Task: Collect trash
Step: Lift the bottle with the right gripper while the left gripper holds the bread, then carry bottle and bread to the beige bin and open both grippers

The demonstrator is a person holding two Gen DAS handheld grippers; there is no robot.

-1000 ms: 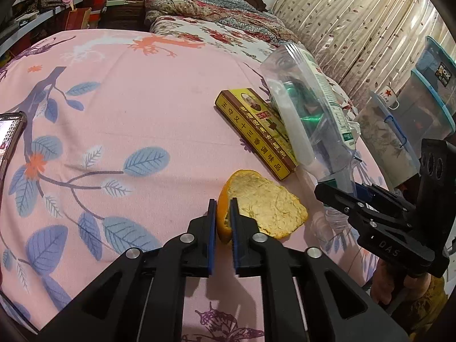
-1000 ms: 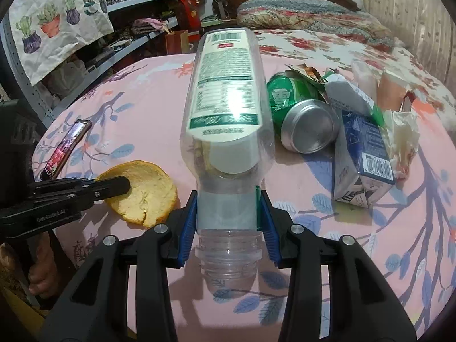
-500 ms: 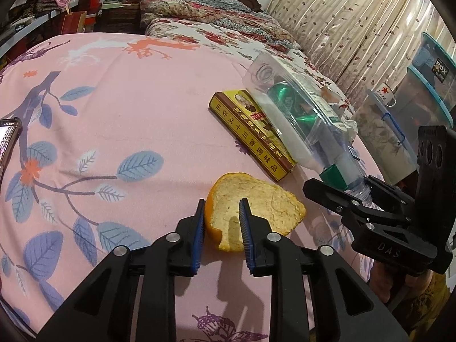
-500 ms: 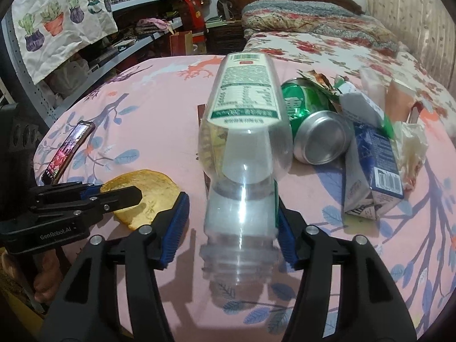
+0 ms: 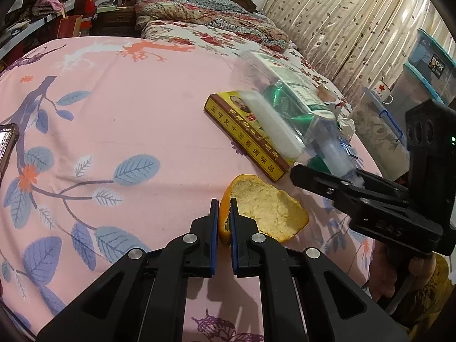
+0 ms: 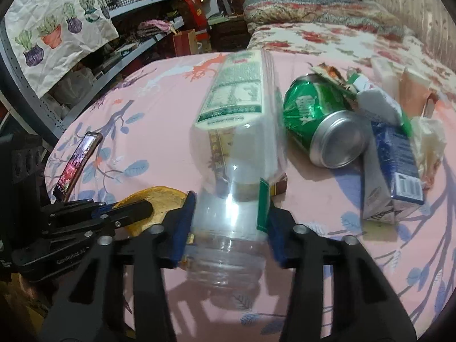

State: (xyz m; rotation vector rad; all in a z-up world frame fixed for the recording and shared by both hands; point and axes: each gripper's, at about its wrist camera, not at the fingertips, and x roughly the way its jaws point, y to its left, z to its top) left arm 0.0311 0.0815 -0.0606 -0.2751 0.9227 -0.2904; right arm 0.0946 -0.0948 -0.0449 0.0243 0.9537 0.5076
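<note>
The peel [image 5: 268,213], a piece of orange rind lying pith-up on the pink cloth [image 5: 136,108], sits near the front edge of the table. The left gripper [image 5: 224,213] has its blue pads pressed together on the peel's left rim, the orange skin pinched between them. In the right wrist view the same gripper comes in from the left, its tips on the peel [image 6: 159,199].

Just right of the peel, the right gripper [image 6: 229,213] has a clear plastic bottle [image 6: 242,131] between its fingers, at the neck below the shoulder. The jaws are closing, and the pads press on the plastic on both sides. The bottle is capless, its threaded mouth pointing back toward the camera and its base with a green and white label raised away. In the left wrist view the bottle [image 5: 287,114] slants up over a yellow box [image 5: 245,134] with red print, which lies flat on the cloth just behind the peel.

To the right of the bottle lies a green can [image 6: 322,122] on its side, silver end facing forward. Touching it on the right is a blue and white carton [image 6: 390,168], also lying down, with crumpled wrappers [image 6: 427,142] beside and behind it.

A phone [image 6: 77,165] with a lit screen rests at the table's left edge. Beyond the table are a bed [image 5: 211,20] with a floral quilt, curtains [image 5: 342,22] and shelves [image 6: 136,8] full of clutter.
</note>
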